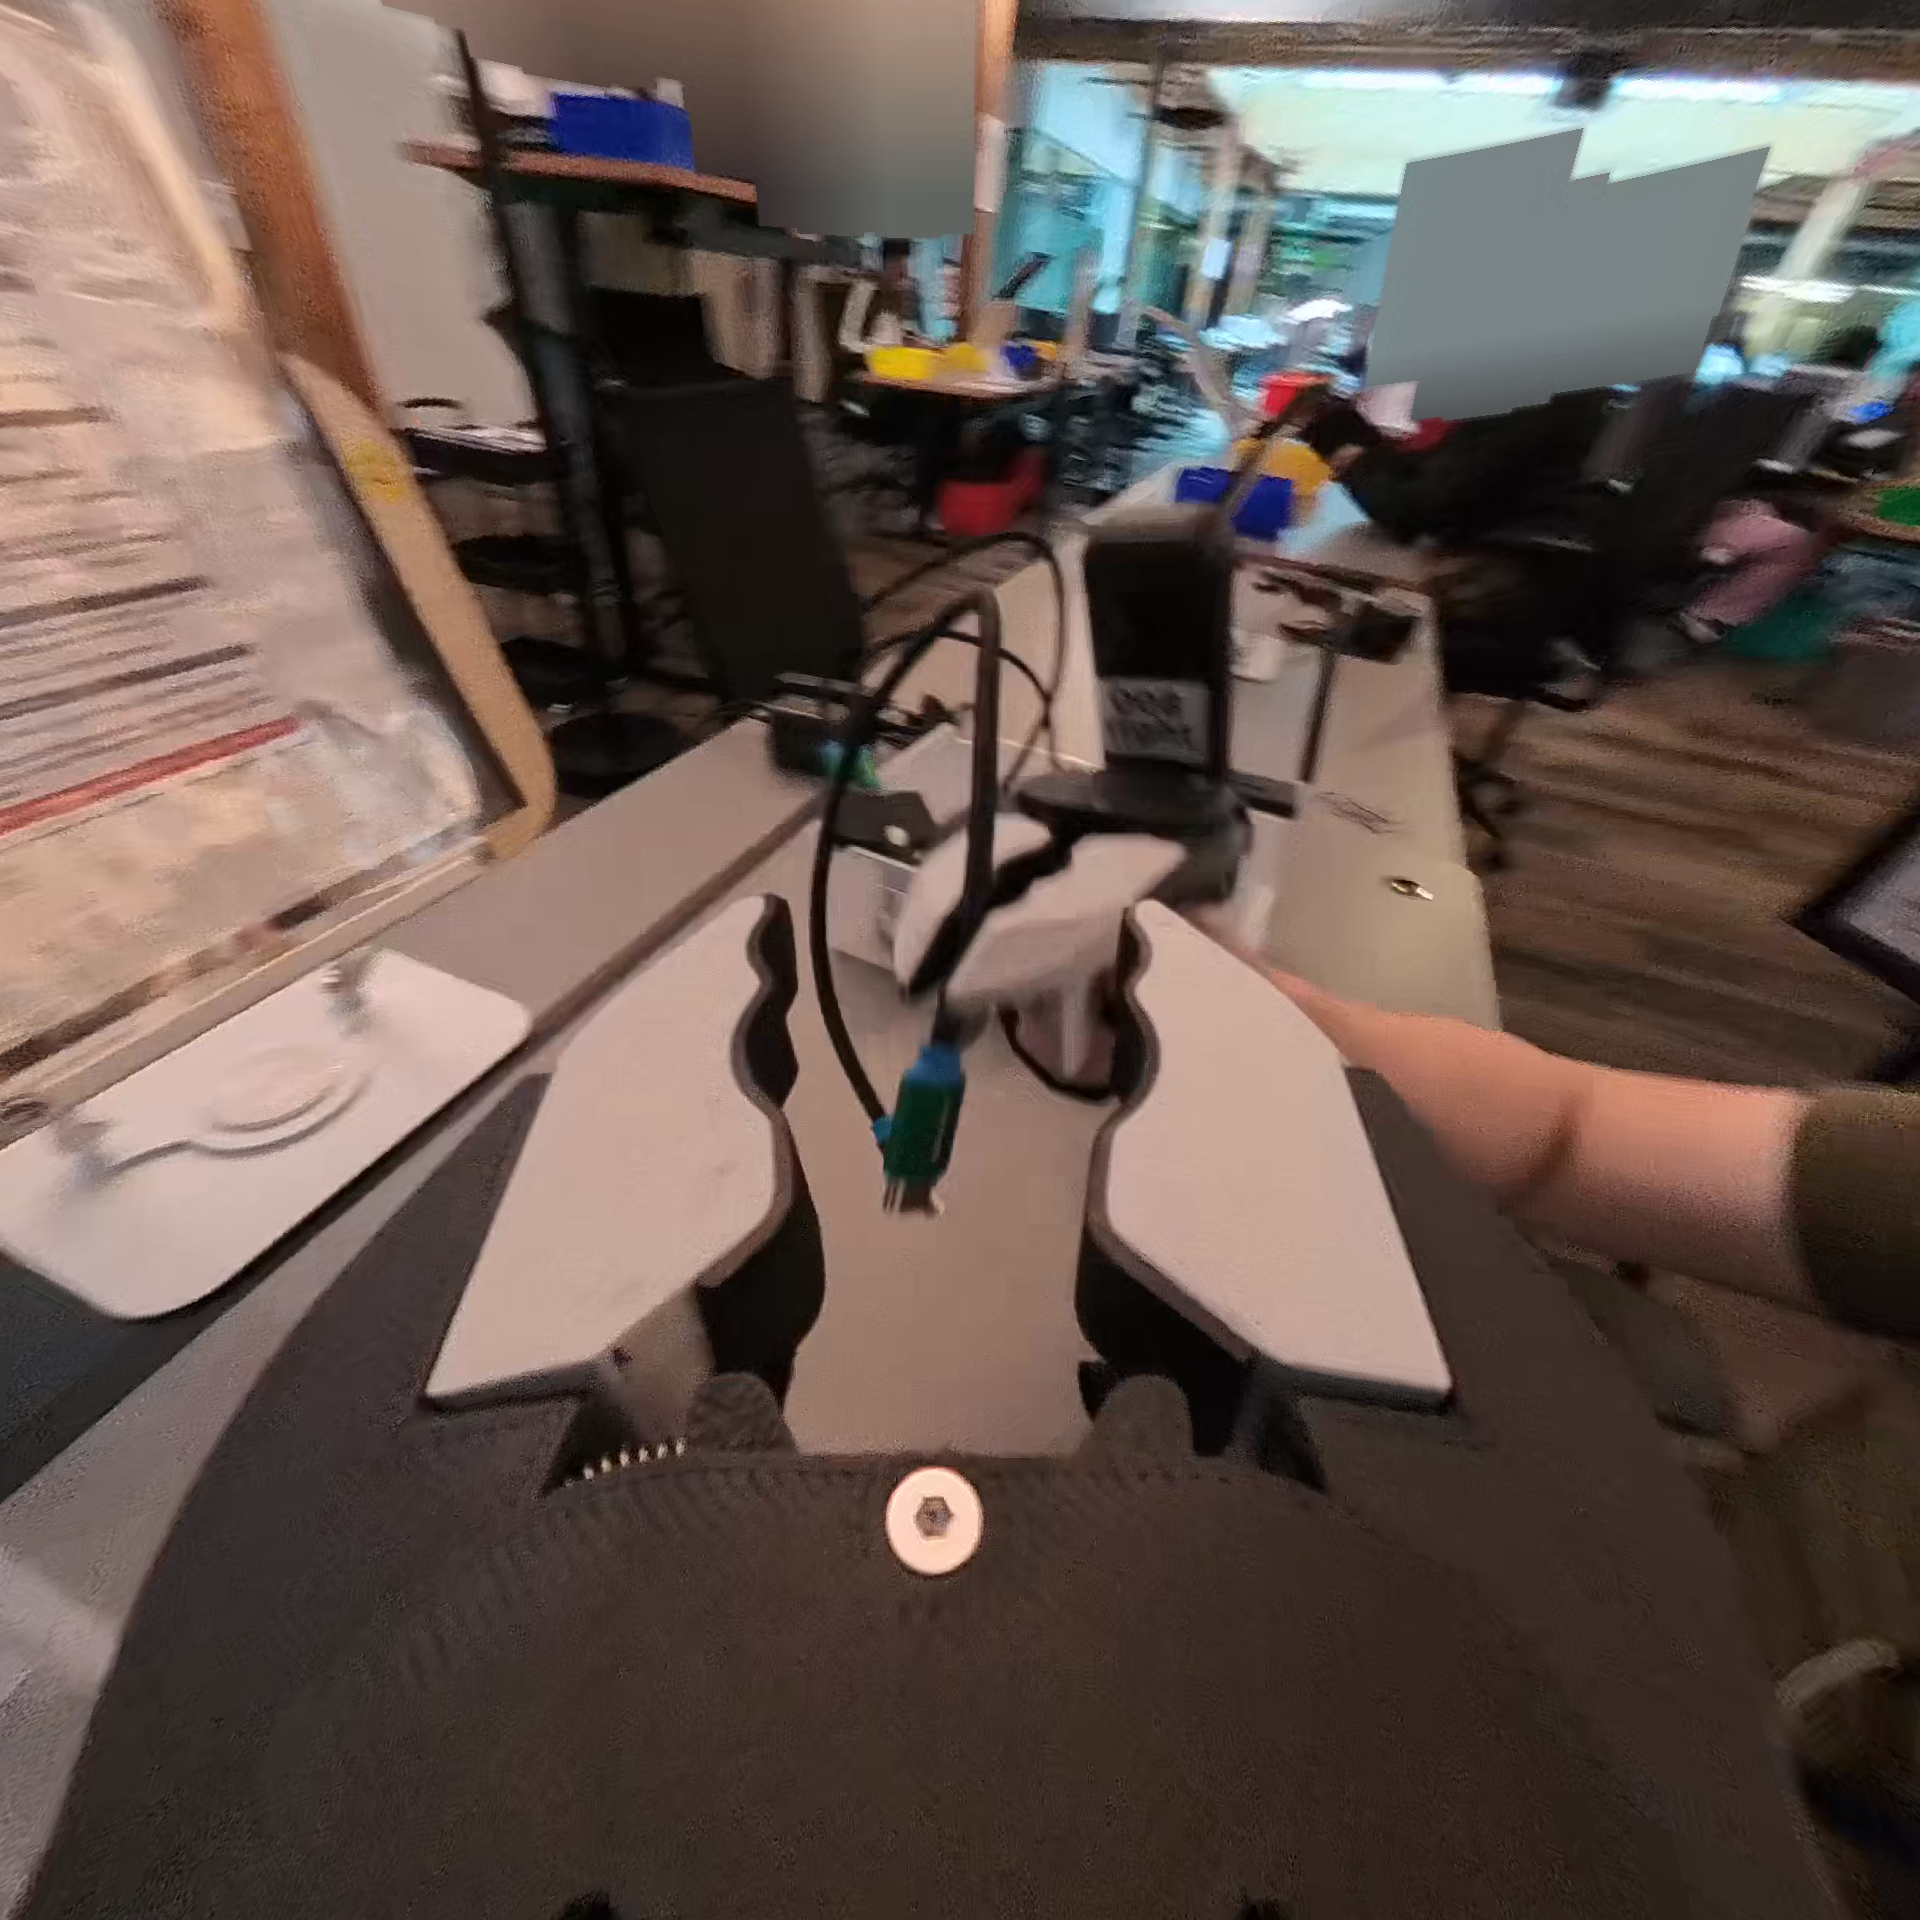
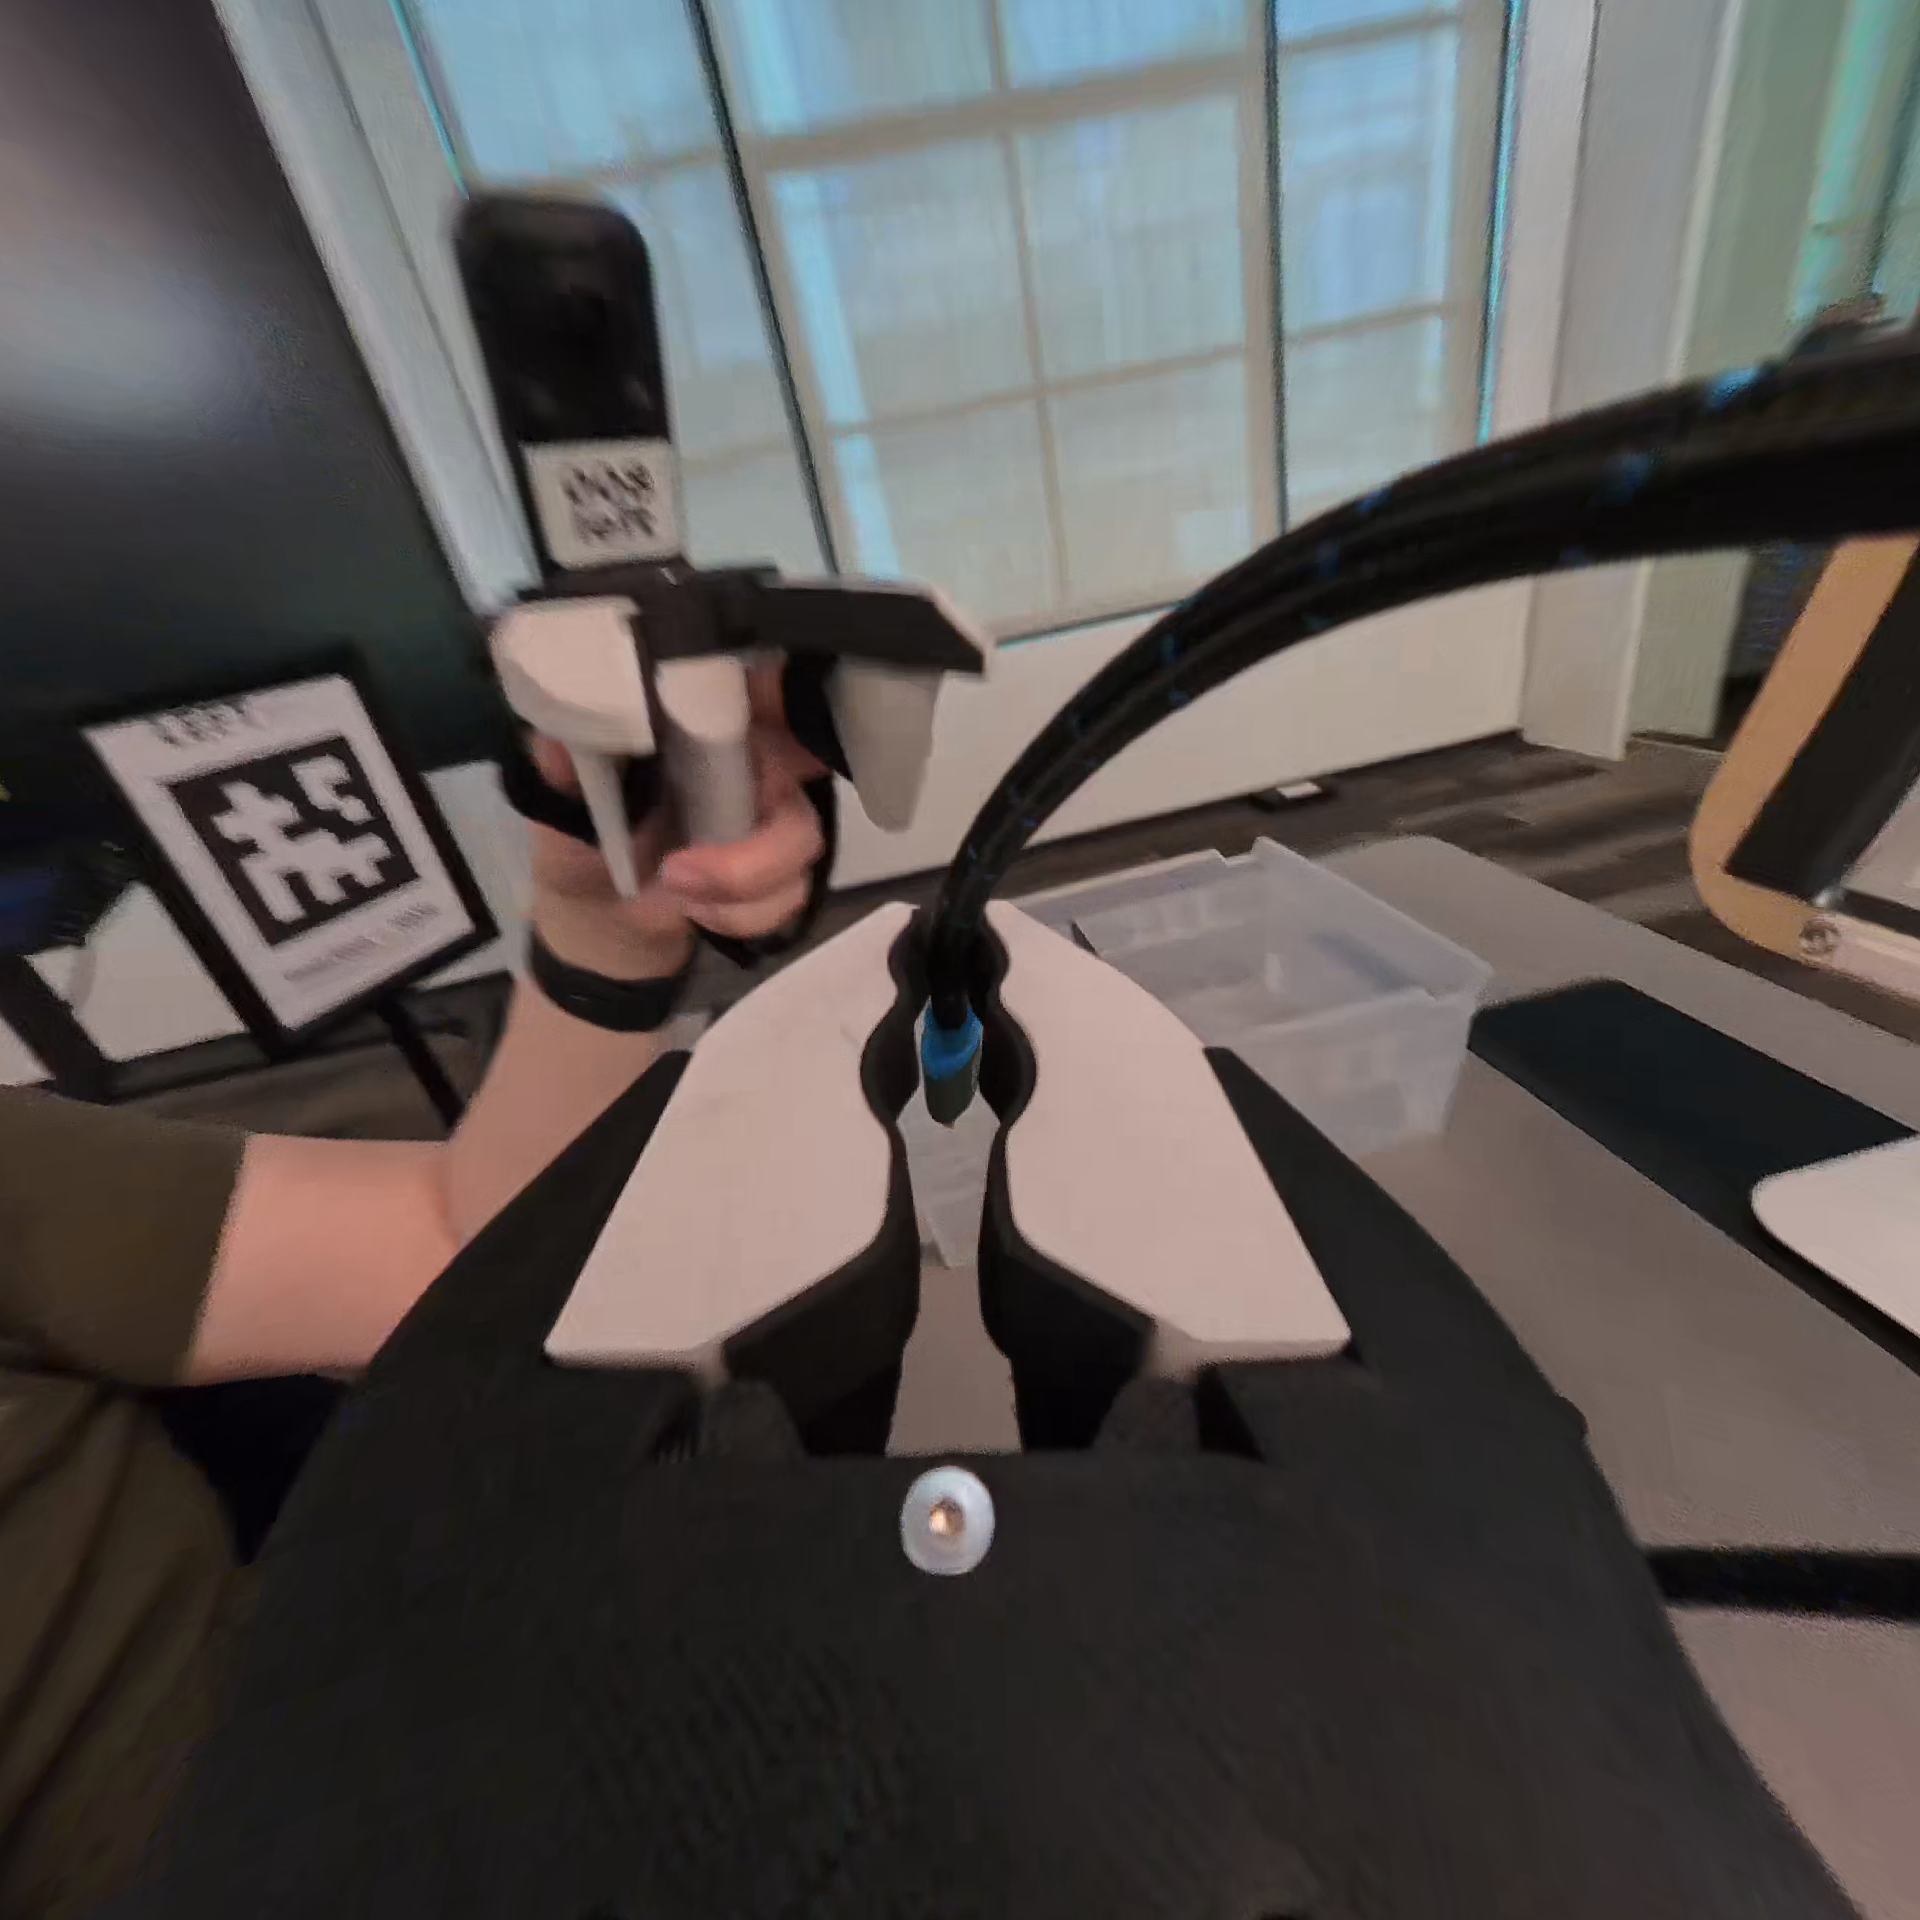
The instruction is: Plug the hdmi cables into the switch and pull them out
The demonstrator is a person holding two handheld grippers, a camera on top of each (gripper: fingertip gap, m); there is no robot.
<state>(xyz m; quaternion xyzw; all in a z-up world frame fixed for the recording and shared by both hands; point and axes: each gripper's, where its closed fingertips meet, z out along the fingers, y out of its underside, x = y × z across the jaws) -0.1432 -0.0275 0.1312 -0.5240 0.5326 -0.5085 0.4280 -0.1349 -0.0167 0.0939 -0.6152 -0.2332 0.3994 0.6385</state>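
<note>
My right gripper (image 2: 951, 925) is shut on a black braided HDMI cable (image 2: 1247, 582), just behind its plug (image 2: 948, 1060), which has a blue collar. In the left wrist view the plug (image 1: 920, 1117) hangs free, tip down, below the right gripper (image 1: 940, 961) and above the grey table (image 1: 644, 883). My left gripper (image 1: 956, 920) is open and empty, with the hanging plug showing in its gap farther off. It also shows in the right wrist view (image 2: 727, 717), held by a hand. A small black switch (image 1: 805, 732) sits farther back with a second green plug (image 1: 852, 769) at it.
A monitor (image 1: 208, 571) on a flat silver base (image 1: 260, 1122) stands at the left. A white box (image 1: 873, 904) lies behind the cable. A clear plastic bin (image 2: 1299, 977), a black mat (image 2: 1662, 1091) and a marker sign (image 2: 291, 842) show in the right wrist view.
</note>
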